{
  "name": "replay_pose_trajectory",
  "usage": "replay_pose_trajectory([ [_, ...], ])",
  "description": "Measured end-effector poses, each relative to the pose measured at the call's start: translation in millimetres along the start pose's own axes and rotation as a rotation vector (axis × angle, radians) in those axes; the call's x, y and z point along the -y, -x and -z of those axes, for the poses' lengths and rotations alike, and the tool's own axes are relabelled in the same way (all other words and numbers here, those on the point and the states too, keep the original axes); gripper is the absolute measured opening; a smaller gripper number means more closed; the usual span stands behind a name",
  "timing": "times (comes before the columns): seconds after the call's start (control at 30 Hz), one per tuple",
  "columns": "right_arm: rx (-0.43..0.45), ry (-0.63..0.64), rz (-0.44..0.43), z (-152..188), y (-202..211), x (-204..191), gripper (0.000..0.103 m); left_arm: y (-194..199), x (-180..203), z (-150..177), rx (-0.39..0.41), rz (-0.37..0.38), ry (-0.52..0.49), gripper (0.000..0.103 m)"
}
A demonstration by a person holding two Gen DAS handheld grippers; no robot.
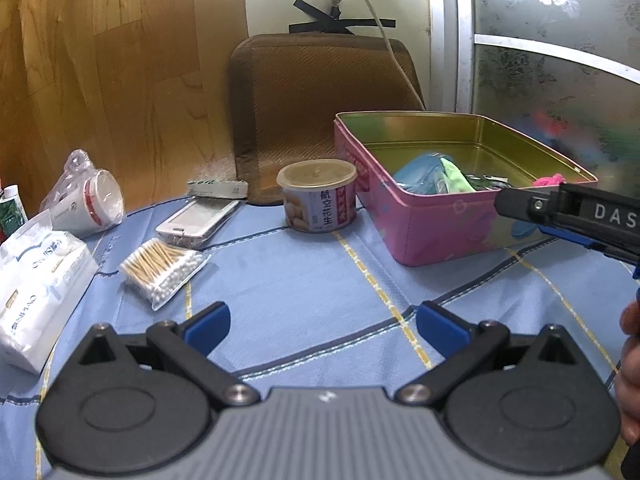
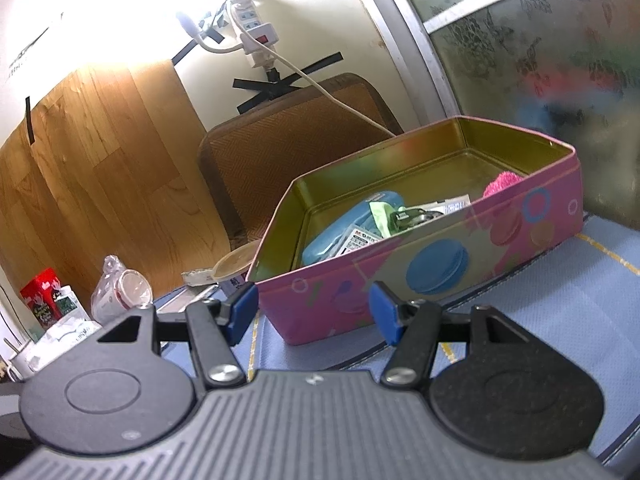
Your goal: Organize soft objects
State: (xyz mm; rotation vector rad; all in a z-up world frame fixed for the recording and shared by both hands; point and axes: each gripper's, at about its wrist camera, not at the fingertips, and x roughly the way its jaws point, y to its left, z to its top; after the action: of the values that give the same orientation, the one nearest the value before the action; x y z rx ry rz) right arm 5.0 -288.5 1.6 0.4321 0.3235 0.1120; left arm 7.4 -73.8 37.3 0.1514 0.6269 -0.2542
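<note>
A pink tin box [image 1: 432, 232] with a gold inside stands on the blue cloth at the right; it also shows in the right wrist view [image 2: 460, 256]. Inside lie a blue pouch [image 2: 340, 232], a green cloth [image 2: 380, 210], small packets and a pink fluffy item [image 2: 502, 182]. My left gripper [image 1: 322, 326] is open and empty above the cloth, in front of the box. My right gripper [image 2: 312, 312] is open and empty, close to the box's near wall; it enters the left wrist view [image 1: 560, 212] from the right.
A bag of cotton swabs [image 1: 162, 268], white tissue packs [image 1: 36, 288], a wrapped cup [image 1: 94, 200], a phone [image 1: 196, 218] and a round can [image 1: 318, 196] lie left of the box. A brown cushion [image 1: 320, 112] leans on the wall behind.
</note>
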Motion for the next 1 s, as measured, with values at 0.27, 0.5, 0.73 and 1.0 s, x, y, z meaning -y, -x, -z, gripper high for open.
replay_pose_trajectory([
  [0.27, -0.003, 0.009, 0.004, 1, -2, -1, 0.065, -1, -5, 2, -0.001, 0.009, 0.008, 0.103],
  [0.5, -0.002, 0.016, 0.008, 2, -3, -4, 0.065, -1, -8, 4, -0.003, 0.011, 0.009, 0.103],
  [0.73, -0.003, 0.024, 0.006, 3, -5, -8, 0.065, -2, -14, 4, -0.009, 0.014, 0.024, 0.103],
  [1.0, 0.000, 0.025, 0.008, 3, -6, -8, 0.065, -4, -14, 3, -0.013, 0.019, 0.019, 0.103],
])
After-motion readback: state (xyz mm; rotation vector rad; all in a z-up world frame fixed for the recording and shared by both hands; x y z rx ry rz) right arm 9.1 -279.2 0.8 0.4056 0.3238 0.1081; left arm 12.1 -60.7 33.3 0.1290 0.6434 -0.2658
